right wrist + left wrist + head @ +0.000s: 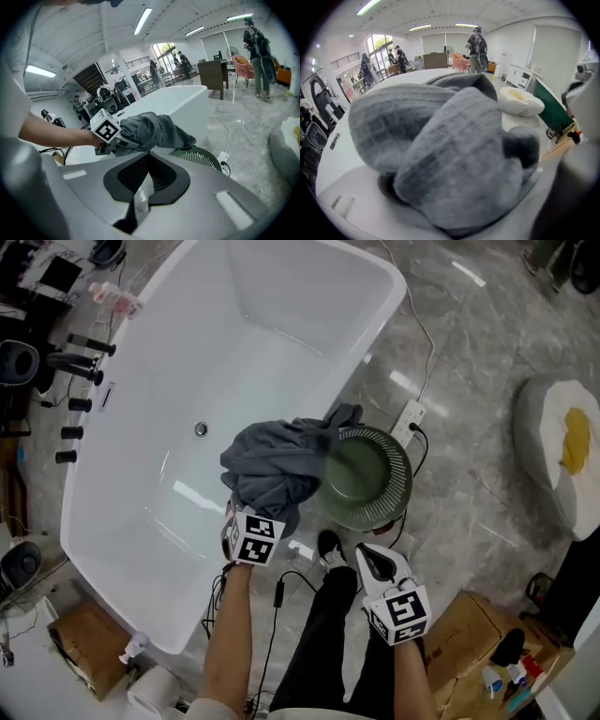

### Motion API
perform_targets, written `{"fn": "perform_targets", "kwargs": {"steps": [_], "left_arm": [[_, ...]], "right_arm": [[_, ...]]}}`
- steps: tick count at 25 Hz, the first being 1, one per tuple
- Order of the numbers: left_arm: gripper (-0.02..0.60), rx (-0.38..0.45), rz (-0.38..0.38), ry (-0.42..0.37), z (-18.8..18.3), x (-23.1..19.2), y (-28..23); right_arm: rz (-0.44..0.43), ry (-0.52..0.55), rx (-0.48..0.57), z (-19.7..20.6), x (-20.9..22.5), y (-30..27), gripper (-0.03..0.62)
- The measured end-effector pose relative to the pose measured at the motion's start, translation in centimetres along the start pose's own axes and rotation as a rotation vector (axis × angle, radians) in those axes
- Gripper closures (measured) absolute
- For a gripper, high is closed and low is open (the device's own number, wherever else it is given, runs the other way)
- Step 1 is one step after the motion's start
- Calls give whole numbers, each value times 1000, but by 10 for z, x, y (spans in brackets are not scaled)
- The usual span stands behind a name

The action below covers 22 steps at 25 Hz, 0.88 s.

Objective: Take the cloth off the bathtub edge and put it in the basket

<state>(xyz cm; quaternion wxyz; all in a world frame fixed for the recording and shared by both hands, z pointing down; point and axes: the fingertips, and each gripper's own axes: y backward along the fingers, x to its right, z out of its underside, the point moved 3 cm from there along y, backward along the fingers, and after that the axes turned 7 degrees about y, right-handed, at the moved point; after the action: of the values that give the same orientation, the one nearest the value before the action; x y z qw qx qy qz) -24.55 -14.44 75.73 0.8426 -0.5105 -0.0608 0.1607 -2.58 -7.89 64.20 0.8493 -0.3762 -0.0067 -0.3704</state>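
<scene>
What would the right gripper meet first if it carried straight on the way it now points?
Most likely the grey cloth on the bathtub edge, directly beyond the shut jaws of the right gripper. The green basket sits beside it and depth is unclear, so its rim might come first.

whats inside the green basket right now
Only its bare green bottom shows inside the basket; nothing lies in it. The grey cloth overlaps the left rim, so that sliver is hidden.

The cloth (454, 154) fills the left gripper view, hiding the jaw tips of the left hand-held gripper (244, 515).
</scene>
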Motion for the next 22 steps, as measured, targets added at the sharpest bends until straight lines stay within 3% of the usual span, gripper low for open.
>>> {"fn": "perform_targets", "kwargs": {"steps": [5,11,17,22], "left_arm": [[169,66,-50,3,-2,2,18],[214,148,-31,41,-3,16,50],[223,205,47,31,-12,52,63],[224,237,159,12,-28,92,58]], "right_arm": [[13,-24,5,5,7,8,592],[30,-19,8,10,15,15,592],[50,-43,23,11,22,23,592],[62,-50,11,17,24,28,592]]}}
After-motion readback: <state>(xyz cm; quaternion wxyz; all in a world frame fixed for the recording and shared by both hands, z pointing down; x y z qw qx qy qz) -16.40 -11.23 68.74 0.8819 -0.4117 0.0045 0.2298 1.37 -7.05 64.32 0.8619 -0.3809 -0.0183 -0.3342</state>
